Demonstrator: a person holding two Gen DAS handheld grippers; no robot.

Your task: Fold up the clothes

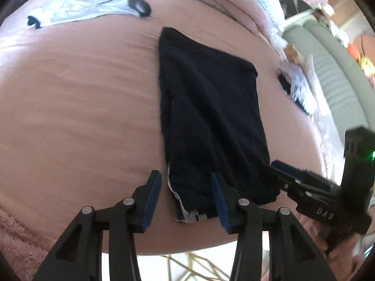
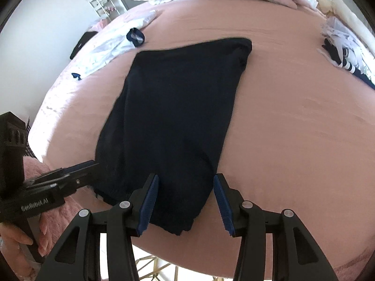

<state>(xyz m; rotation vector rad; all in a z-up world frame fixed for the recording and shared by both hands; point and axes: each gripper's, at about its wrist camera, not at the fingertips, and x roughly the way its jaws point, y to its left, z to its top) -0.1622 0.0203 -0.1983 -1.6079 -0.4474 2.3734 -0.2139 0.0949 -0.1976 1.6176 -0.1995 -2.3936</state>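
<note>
Two grippers over dark garment [image 1: 211, 117] on pink bedsheet [image 1: 82, 117] | left gripper [image 1: 187, 196] jaws released, garment's near edge between them | right gripper [image 2: 185, 201] jaws released over hem

The near hem of the dark garment [image 1: 211, 117] is partly covered by the right finger of the left gripper [image 1: 187, 194]. Whether the right gripper [image 2: 185, 199] touches the cloth cannot be told. Beyond the claws, the white-and-navy clothes [image 1: 77, 7] are blurred and cut off by the picture's edge. The hand [image 2: 23, 234] is largely hidden behind the handle.
</note>
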